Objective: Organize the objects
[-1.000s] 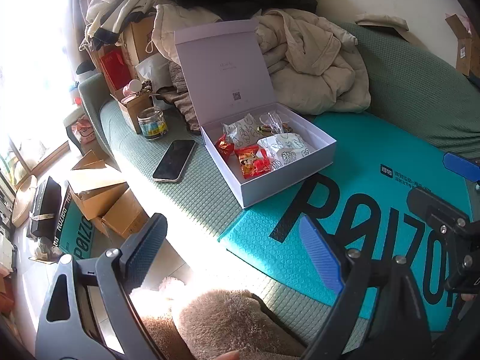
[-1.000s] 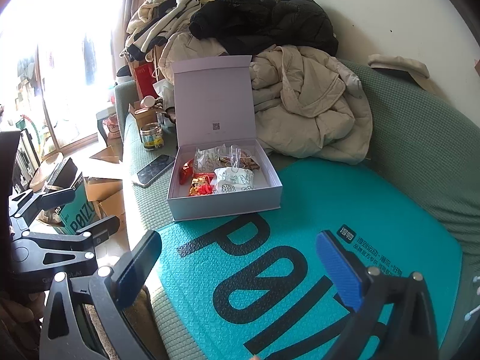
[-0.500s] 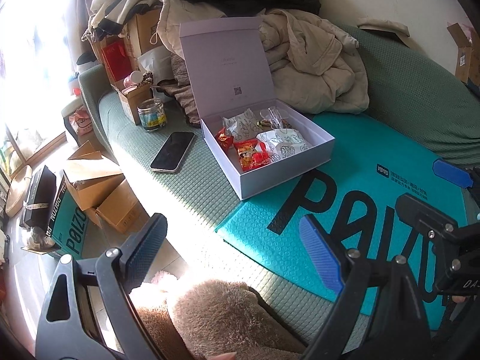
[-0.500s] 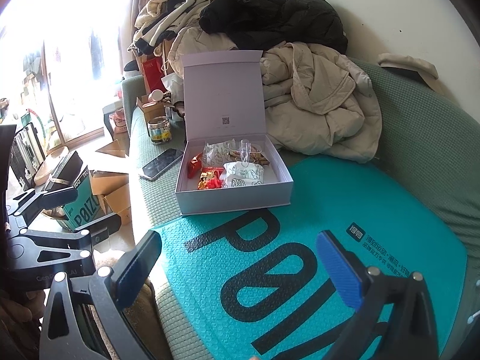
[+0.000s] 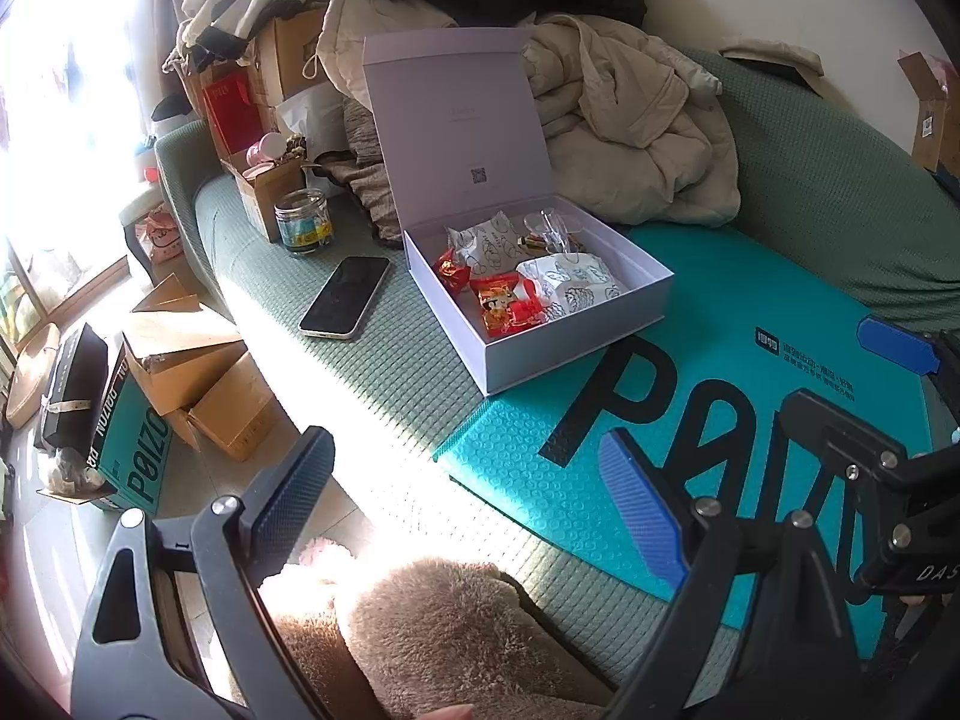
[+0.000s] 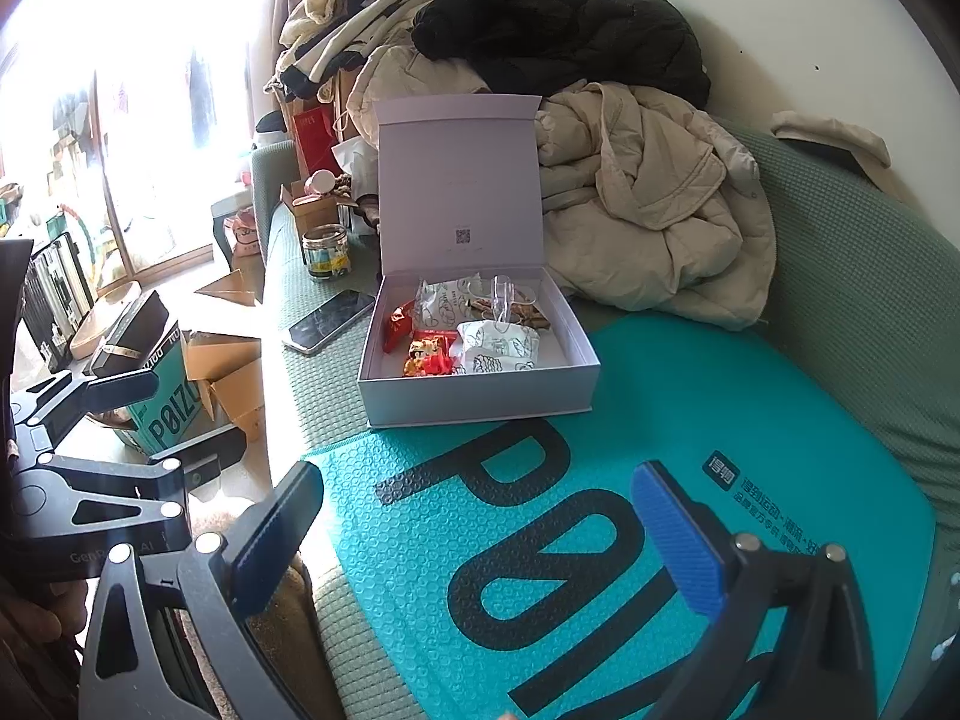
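Hovering L+R grippers [image 5: 462, 492], jaws wide

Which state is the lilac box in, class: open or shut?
Open. The box has its lid standing upright behind it, and the snack packets inside are visible.

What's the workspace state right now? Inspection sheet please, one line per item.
Surface: green sofa seat, partly under a teal bubble mailer.
Job's things: white gift box with lid upright, holding wrapped snacks; phone and glass jar beside it.
Clutter: pile of coats behind the box; cardboard boxes on the floor.
Grippers: left gripper and right gripper both open, nothing between the jaws.
Cables: nothing seen.
Surroundings: bright window at left, white wall behind.
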The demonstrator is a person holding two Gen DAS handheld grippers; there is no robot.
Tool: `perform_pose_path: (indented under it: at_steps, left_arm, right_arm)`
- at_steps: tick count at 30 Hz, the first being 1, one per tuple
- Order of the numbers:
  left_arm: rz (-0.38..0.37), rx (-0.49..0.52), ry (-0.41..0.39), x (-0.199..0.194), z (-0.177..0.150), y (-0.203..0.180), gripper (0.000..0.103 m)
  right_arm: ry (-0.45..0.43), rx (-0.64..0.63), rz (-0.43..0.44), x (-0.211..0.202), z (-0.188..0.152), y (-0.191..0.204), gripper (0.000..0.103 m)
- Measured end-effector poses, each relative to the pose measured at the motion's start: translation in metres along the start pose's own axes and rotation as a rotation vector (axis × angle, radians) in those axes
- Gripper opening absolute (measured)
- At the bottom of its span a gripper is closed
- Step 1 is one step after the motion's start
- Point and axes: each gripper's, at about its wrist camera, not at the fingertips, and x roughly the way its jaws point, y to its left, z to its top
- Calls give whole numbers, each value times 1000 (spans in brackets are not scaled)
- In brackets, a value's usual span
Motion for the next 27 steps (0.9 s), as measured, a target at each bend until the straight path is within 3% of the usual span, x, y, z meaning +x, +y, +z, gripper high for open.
perform_pose_path:
  at_steps: [27]
  left_arm:
    - [-4,-5,14,0,-3,-2,90]
  right_arm:
    - [11,-9,0,2,-2,-1,103]
